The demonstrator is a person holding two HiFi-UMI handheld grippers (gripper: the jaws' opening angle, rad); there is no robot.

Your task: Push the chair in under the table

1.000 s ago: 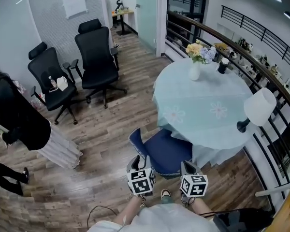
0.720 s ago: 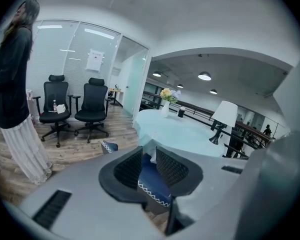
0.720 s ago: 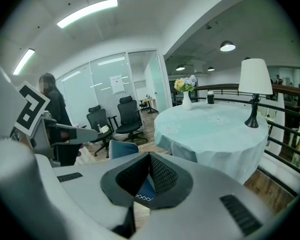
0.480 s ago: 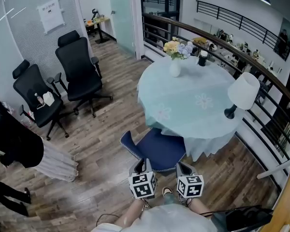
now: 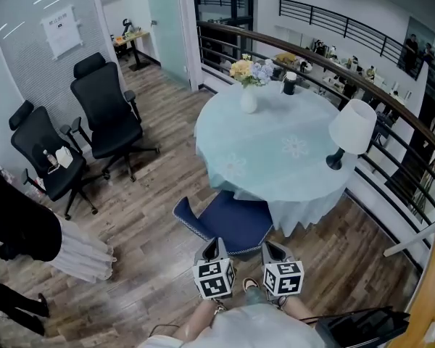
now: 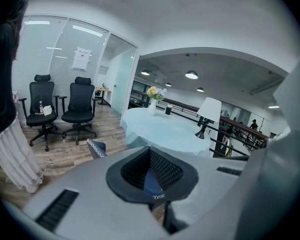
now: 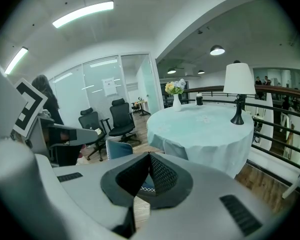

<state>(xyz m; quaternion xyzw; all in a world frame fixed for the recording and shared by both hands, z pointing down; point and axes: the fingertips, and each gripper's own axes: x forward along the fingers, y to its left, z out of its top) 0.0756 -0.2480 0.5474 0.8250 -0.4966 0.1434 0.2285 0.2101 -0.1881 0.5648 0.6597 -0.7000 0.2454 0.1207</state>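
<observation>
The left claw (image 5: 212, 245) and right claw (image 5: 270, 247), both closed and empty, sit equally near the back of the blue chair (image 5: 228, 222), which lies straight ahead, half under the round worktop (image 5: 275, 167)

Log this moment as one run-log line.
blue chair: partly under round table | left gripper: fingers together, at chair back | right gripper: same

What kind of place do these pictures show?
Probably an office lounge on an upper level: black office chairs beside a glass partition, a curved railing, and a round table with flowers, a lamp and a blue chair.
</observation>
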